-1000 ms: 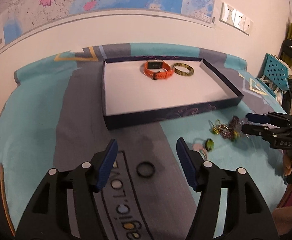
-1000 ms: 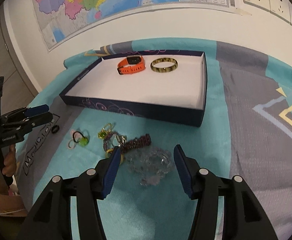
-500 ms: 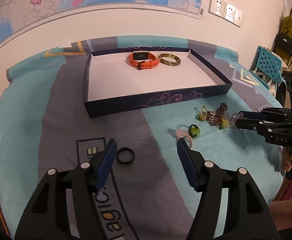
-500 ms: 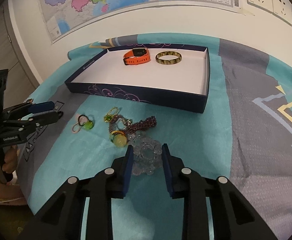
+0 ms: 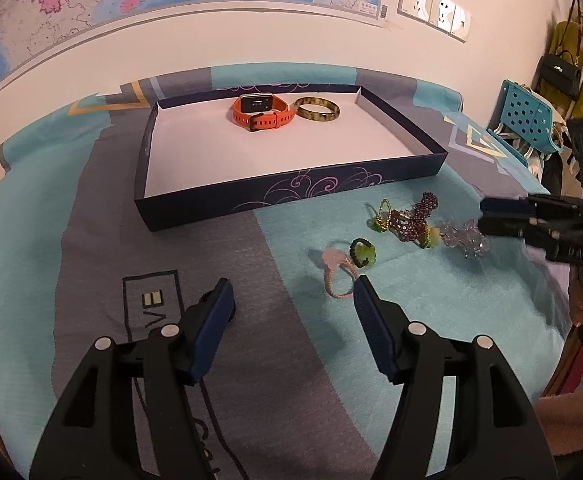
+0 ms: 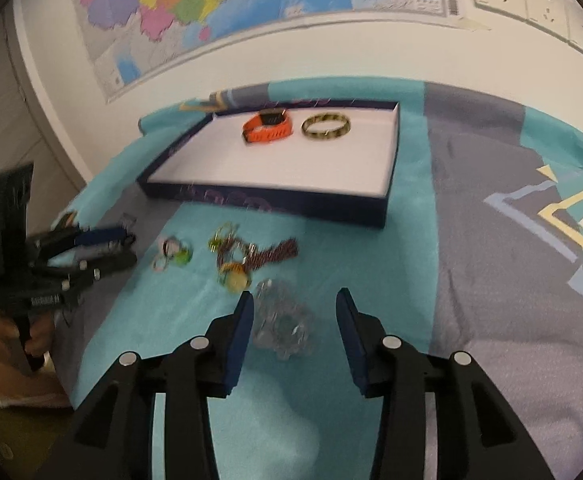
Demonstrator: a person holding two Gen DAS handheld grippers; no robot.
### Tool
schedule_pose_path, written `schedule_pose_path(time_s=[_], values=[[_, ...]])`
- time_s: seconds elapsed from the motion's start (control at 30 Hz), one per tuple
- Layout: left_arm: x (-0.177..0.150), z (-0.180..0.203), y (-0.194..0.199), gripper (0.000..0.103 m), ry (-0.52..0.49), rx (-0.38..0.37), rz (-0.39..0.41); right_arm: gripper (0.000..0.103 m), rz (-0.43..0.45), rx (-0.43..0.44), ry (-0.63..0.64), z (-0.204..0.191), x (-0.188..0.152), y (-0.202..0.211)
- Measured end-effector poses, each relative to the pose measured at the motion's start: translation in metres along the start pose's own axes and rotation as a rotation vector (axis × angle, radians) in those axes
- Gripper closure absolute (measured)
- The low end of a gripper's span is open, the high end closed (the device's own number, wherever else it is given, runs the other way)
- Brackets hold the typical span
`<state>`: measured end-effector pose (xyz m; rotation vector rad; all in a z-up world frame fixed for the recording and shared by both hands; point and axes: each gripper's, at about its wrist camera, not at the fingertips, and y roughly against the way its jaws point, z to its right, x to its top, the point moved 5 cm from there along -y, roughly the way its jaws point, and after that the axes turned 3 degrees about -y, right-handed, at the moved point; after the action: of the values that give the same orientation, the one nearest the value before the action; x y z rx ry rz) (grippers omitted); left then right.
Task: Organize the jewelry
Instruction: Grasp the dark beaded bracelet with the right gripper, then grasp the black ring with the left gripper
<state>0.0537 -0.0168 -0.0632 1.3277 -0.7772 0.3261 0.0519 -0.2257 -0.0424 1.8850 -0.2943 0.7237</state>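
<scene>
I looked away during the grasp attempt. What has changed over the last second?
The right tool closed around the clear bead bracelet, then opened again. The bracelet lies on the cloth between its fingers, not gripped. The left tool, open throughout, shifted right, so the black ring that lay between its fingers now peeks from behind its left finger. The orange watch and bangle stayed in the tray.

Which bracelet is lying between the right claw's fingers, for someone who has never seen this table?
Start at the dark blue tray on the teal cloth, then come toward the camera past the tangle of beaded pieces. The clear crystal bracelet lies nearest, between the open right claw. It alone is colourless and see-through.
</scene>
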Motion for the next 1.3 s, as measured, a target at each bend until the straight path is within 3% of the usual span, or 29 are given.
schedule_pose_path(time_s=[0.43, 0.47, 0.5, 0.53, 0.6, 0.97, 1.3], values=[[0.002, 0.0, -0.007, 0.041, 0.013, -0.004, -0.015, 0.062, -0.039, 0.022, 0.009, -0.009, 0.025, -0.051], [0.002, -0.001, -0.007, 0.041, 0.015, -0.004, -0.016, 0.066, -0.041, 0.014, 0.021, -0.011, 0.024, -0.052], [0.002, -0.001, -0.008, 0.041, 0.016, -0.005, -0.016, 0.081, -0.045, 0.019, 0.031, -0.013, 0.024, -0.052], [0.002, -0.002, -0.008, 0.041, 0.017, -0.006, -0.016, 0.09, -0.052, 0.032, 0.033, -0.014, 0.024, -0.053], [0.001, -0.002, -0.008, 0.041, 0.019, -0.005, -0.015, 0.097, -0.05, 0.036, 0.035, -0.015, 0.023, -0.052], [0.0, -0.013, 0.0, 0.041, 0.034, 0.012, 0.003, 0.098, 0.055, 0.142, -0.002, -0.026, 0.038, -0.013], [-0.006, -0.031, 0.008, 0.041, 0.053, 0.058, 0.005, 0.098, 0.107, 0.166, -0.01, -0.031, 0.045, 0.004]])
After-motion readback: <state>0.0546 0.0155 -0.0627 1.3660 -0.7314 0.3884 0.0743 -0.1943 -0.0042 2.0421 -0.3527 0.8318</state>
